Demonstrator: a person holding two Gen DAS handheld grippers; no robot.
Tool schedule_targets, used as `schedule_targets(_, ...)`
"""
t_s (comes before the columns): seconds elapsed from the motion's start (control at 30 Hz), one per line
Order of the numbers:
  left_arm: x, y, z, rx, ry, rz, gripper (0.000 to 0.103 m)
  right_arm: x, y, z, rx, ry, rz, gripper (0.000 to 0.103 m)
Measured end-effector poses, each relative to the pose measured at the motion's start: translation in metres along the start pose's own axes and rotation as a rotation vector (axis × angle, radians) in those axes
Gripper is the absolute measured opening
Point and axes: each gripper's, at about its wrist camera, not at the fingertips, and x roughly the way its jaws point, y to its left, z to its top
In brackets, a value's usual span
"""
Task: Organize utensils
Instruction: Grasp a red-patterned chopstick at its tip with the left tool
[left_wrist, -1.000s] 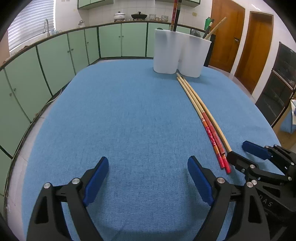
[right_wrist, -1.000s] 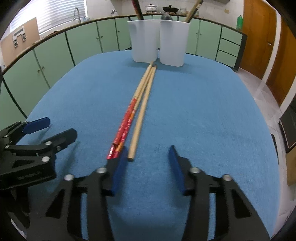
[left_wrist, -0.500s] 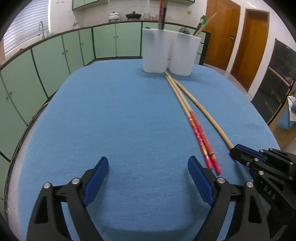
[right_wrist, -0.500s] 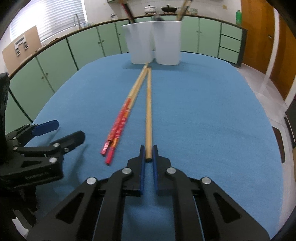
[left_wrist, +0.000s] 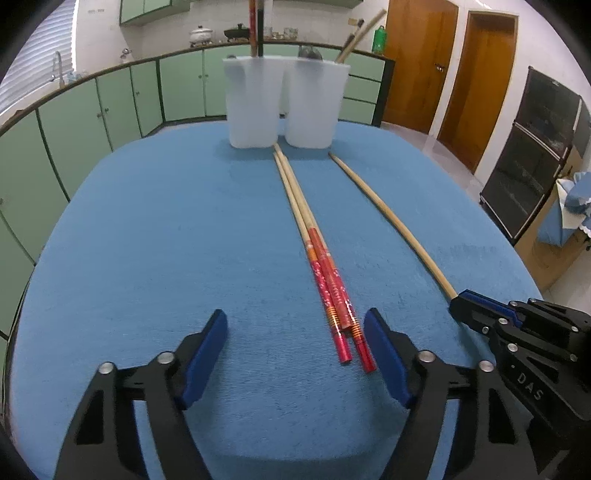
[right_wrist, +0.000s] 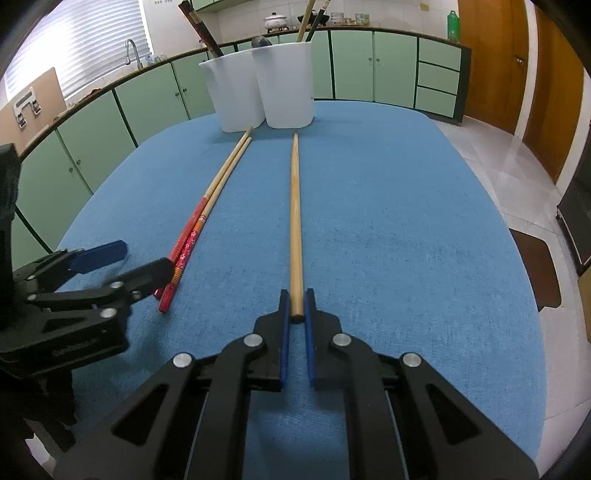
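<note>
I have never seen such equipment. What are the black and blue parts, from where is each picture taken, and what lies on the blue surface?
They are two hand-held grippers, each carrying a camera that looks along its fingers. One picture comes from the left gripper, open around the red ends of the red-handled chopsticks. The other comes from the right gripper, shut on the near end of a plain wooden chopstick. All lie on a blue tablecloth. Behind stand two white holders with utensils.

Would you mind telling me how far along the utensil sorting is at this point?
Some utensils already stand in the two white plastic holders. In hand: the right gripper is shut on the near end of the plain wooden chopstick. Left: the pair of red-handled chopsticks lies on the blue tablecloth, just inside the open left gripper.
</note>
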Motion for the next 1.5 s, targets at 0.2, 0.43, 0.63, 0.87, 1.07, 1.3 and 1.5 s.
schedule_targets(0.2, 0.001, 0.001, 0.002, -0.017, -0.001, 0.004, 0.06, -0.002, -0.002, -0.001, 0.012, 0.0, 0.014, 0.007)
schedule_targets(0.43, -0.007, 0.015, -0.004, -0.051, -0.013, 0.014, 0.042, -0.002, -0.002, -0.001, 0.013, -0.001, 0.014, 0.007)
schedule_targets(0.63, -0.015, 0.023, -0.012, -0.075, -0.015, 0.009, 0.043, -0.002, -0.002, -0.001, 0.006, 0.0, 0.006, 0.007)
schedule_targets(0.87, -0.025, 0.028, -0.02, -0.074, -0.015, -0.002, 0.054, -0.001, -0.001, -0.001, 0.003, 0.0, 0.003, 0.007)
schedule_targets(1.07, -0.024, 0.034, -0.02, -0.064, -0.008, 0.047, 0.054, 0.0, 0.002, -0.001, -0.003, 0.001, -0.006, 0.007)
schedule_targets(1.3, -0.014, 0.025, -0.016, -0.012, 0.008, 0.087, 0.059, 0.0, 0.003, 0.0, -0.006, 0.001, -0.01, 0.007)
schedule_targets(1.5, -0.013, 0.026, -0.017, -0.014, 0.002, 0.093, 0.055, 0.001, 0.004, 0.0, -0.006, 0.001, -0.01, 0.008)
